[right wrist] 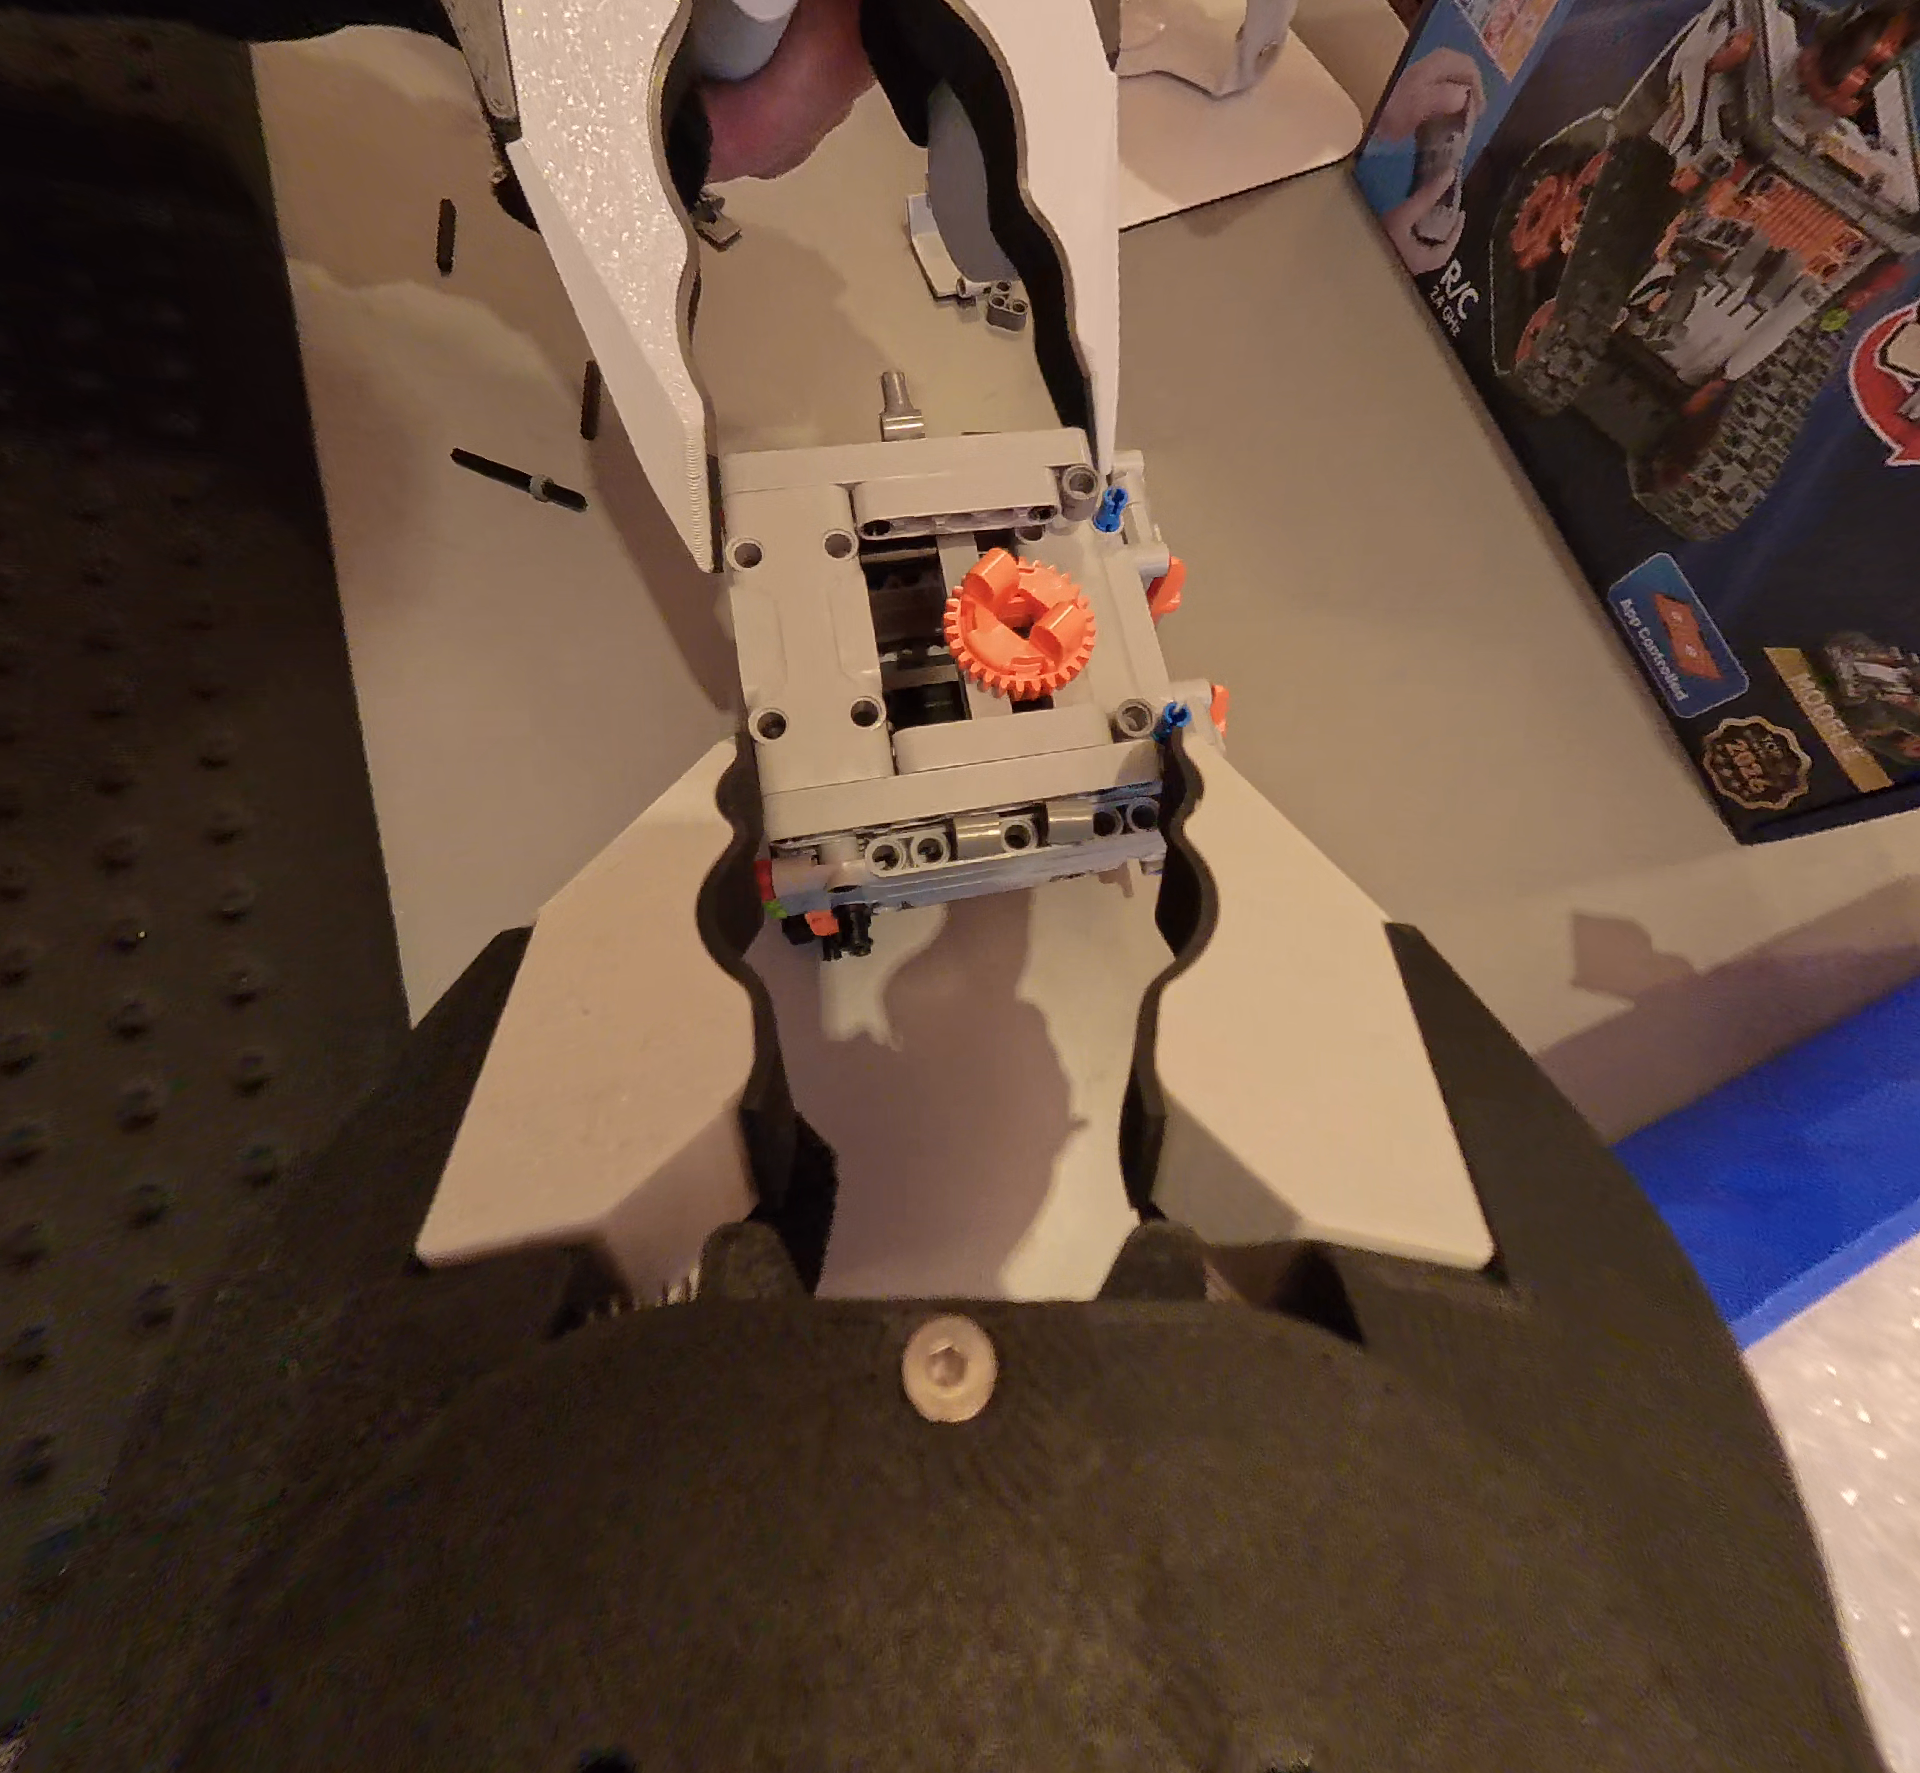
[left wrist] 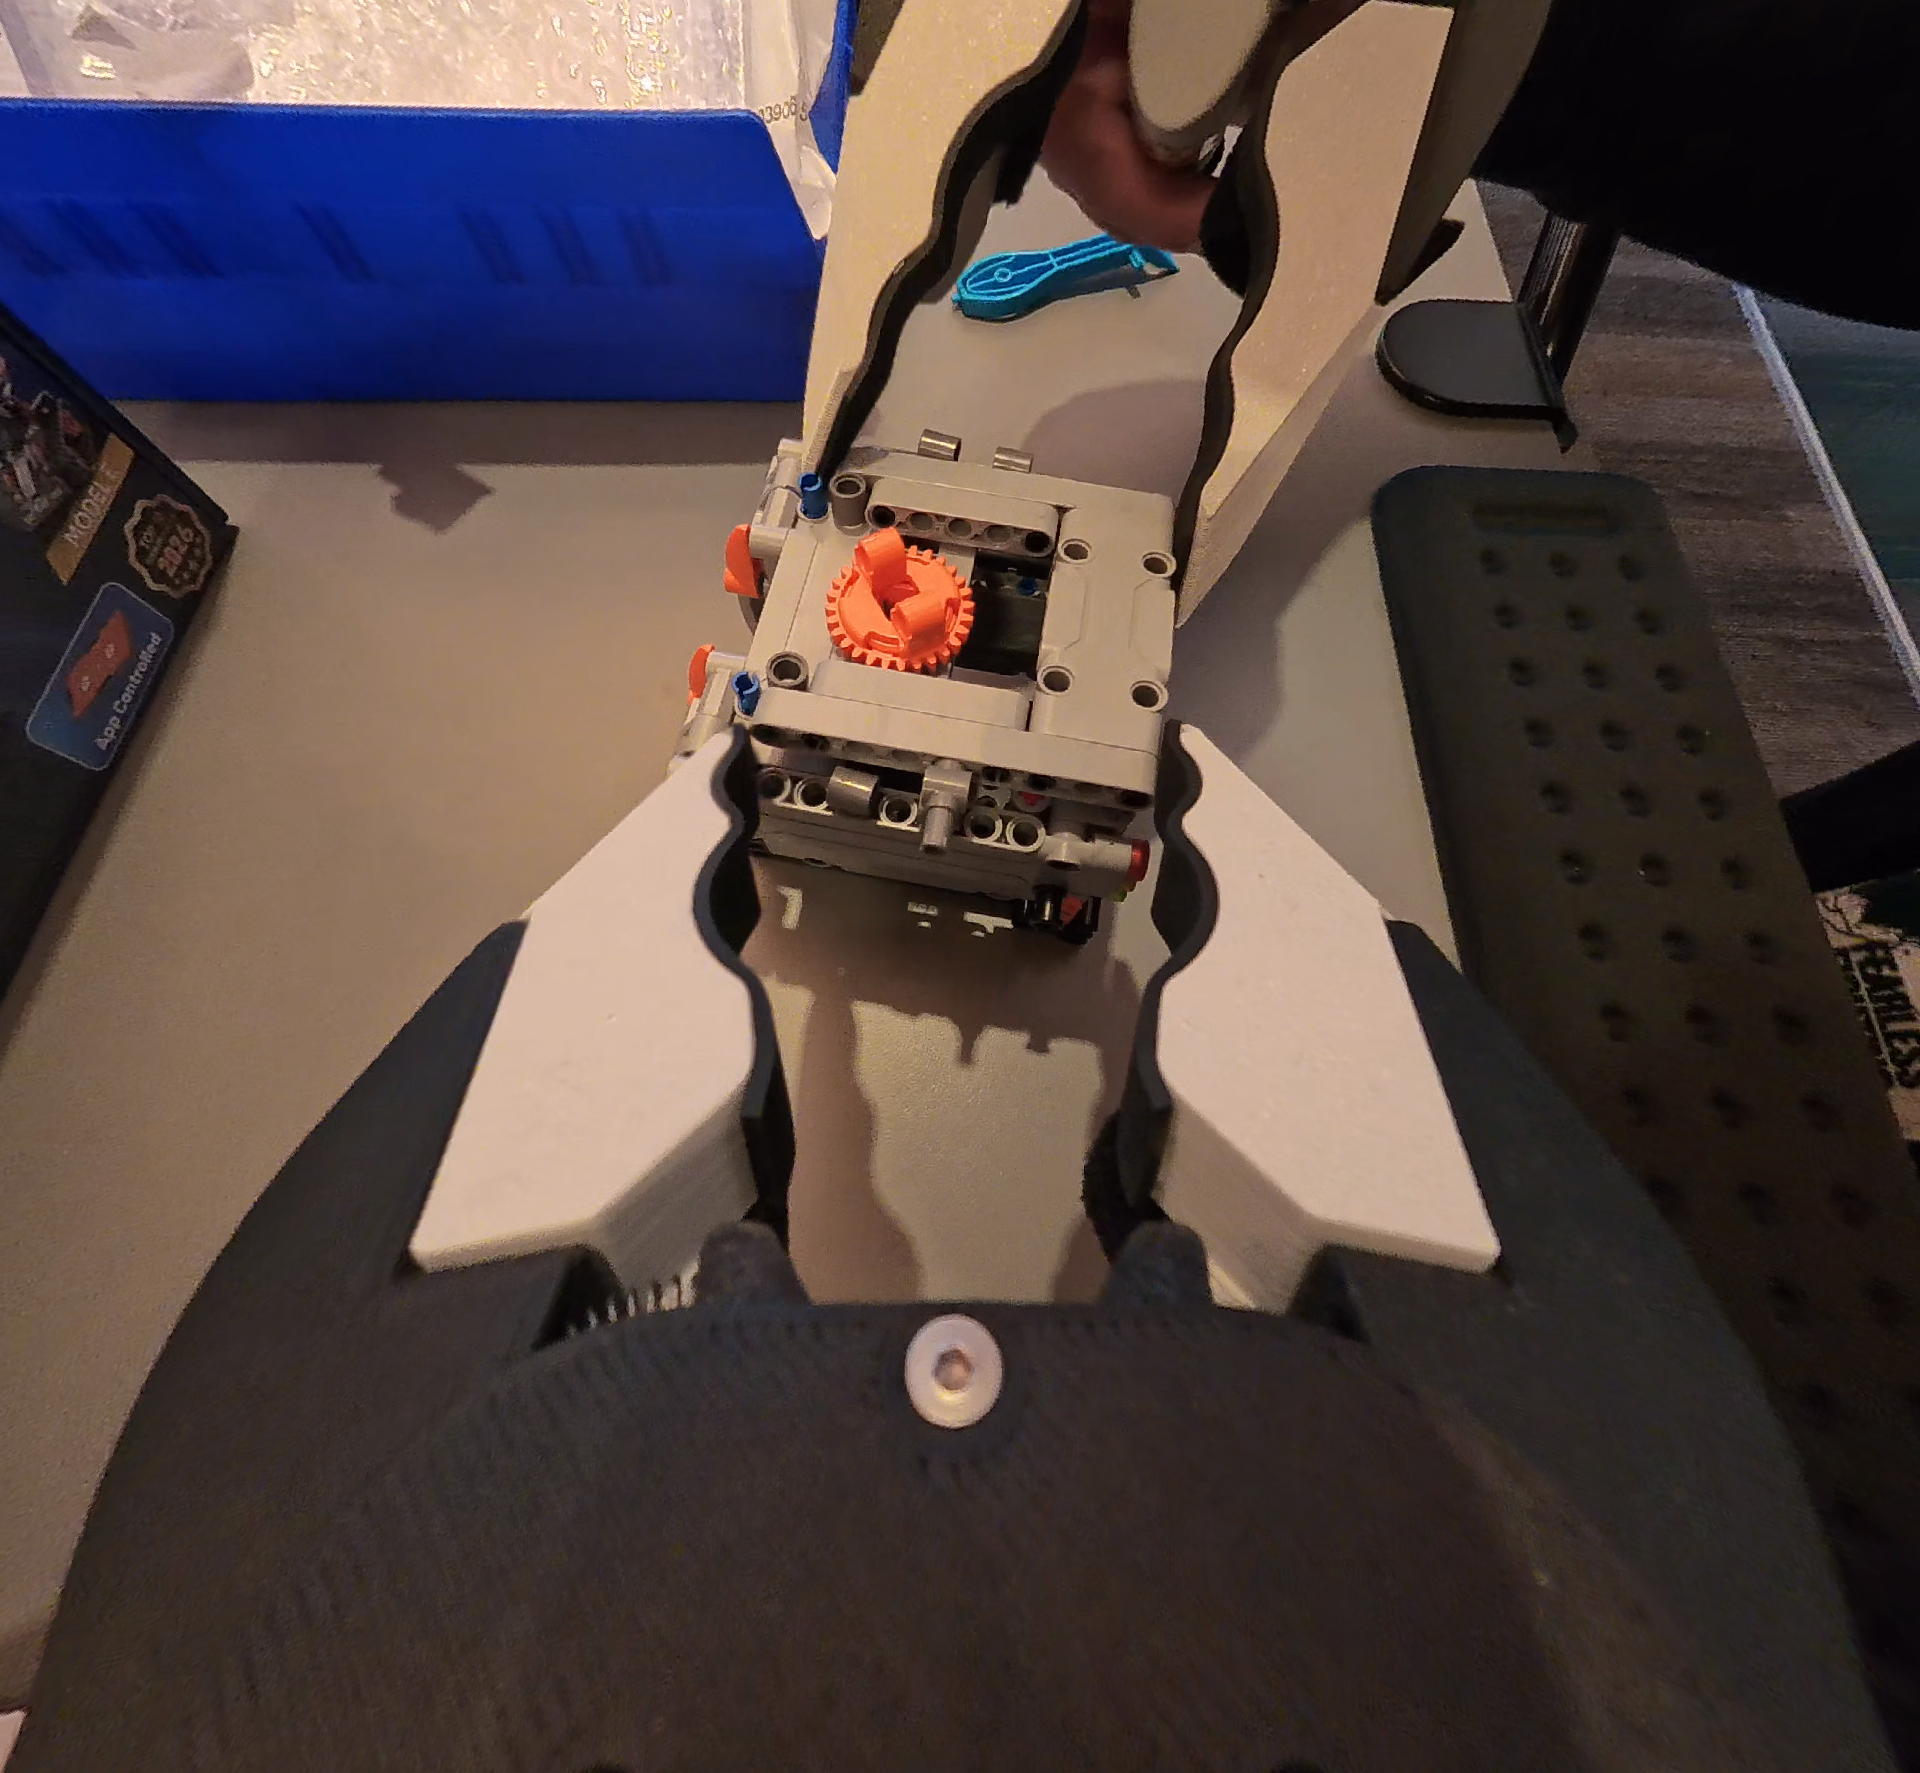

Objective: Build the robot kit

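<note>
Bracing the grey block assembly (left wrist: pixel 961 674) at six o'clock, left gripper (left wrist: pixel 961 788) clamps it; right gripper (right wrist: pixel 956 788) clamps opposite, twelve o'clock.

A grey brick assembly (left wrist: pixel 961 684) carries an orange gear (left wrist: pixel 899 603) and blue pins (left wrist: pixel 744 684), beside a blue bin (left wrist: pixel 416 248) upper left and a dotted black mat (left wrist: pixel 1621 788) right.

One brick assembly (left wrist: pixel 961 674), two hand-held grippers (left wrist: pixel 961 788)
</note>
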Motion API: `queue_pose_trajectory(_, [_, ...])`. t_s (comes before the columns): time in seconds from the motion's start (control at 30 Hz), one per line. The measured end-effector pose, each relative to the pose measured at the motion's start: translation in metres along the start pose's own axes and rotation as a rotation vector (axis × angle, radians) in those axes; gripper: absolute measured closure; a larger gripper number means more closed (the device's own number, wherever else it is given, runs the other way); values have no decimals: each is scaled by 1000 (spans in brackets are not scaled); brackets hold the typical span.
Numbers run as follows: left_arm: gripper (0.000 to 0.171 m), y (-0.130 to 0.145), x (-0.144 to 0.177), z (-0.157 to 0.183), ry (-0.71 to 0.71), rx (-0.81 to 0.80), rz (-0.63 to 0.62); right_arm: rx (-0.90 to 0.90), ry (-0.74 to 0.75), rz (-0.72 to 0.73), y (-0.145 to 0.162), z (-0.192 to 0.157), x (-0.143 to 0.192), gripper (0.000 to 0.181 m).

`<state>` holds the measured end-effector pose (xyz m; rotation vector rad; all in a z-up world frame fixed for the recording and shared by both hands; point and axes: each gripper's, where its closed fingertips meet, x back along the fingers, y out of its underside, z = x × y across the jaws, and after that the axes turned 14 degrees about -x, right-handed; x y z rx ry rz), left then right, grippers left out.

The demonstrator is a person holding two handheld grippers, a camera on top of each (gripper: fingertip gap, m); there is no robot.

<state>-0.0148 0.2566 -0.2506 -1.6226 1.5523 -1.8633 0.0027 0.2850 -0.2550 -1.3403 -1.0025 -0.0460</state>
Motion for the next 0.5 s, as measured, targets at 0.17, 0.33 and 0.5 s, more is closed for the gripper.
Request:
queue_pose_trajectory(0.17, [98,0,-1,0,-2,-6,-4,7,-9,7,-1,0,1,106])
queue_pose_trajectory(0.33, [98,-7,3,-1,-5,8,30,7,-14,22,-6,-1,5,106])
queue_pose_trajectory(0.5, [98,-13,7,1,-13,7,39,18,-14,37,-14,-5,12,106])
